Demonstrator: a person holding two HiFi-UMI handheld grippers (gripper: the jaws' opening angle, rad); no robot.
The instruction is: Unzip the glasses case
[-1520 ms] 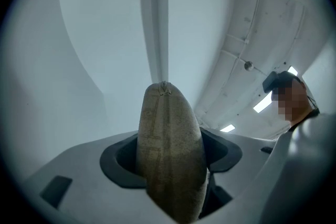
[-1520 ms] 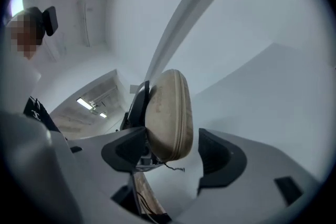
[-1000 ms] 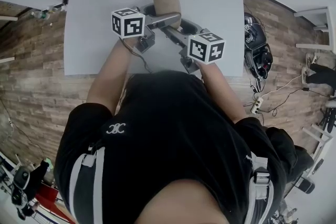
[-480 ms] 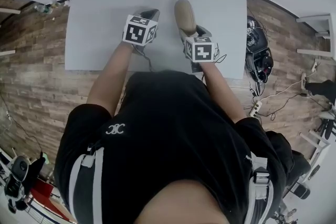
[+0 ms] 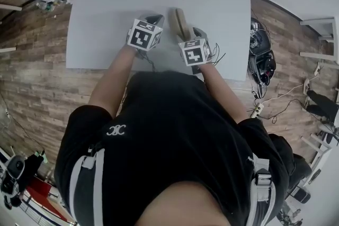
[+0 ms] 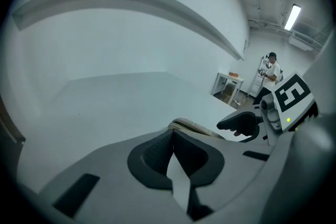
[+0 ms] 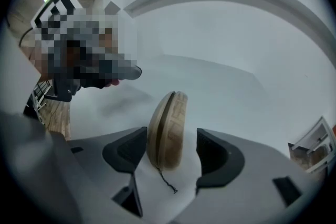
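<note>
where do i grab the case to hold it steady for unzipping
Probably by its two broad sides at the near end, coming from the person's side, as the right gripper is lined up. The case stands on edge, so those sides face the fingers and the zip seam and cord stay free. The fingers are apart, not clamping yet.

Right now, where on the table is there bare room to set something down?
The table is bare nearly everywhere: the whole far half beyond the case, and both sides out to the edges. Crowded only by the near edge, where the left gripper and right gripper meet at the case.
</note>
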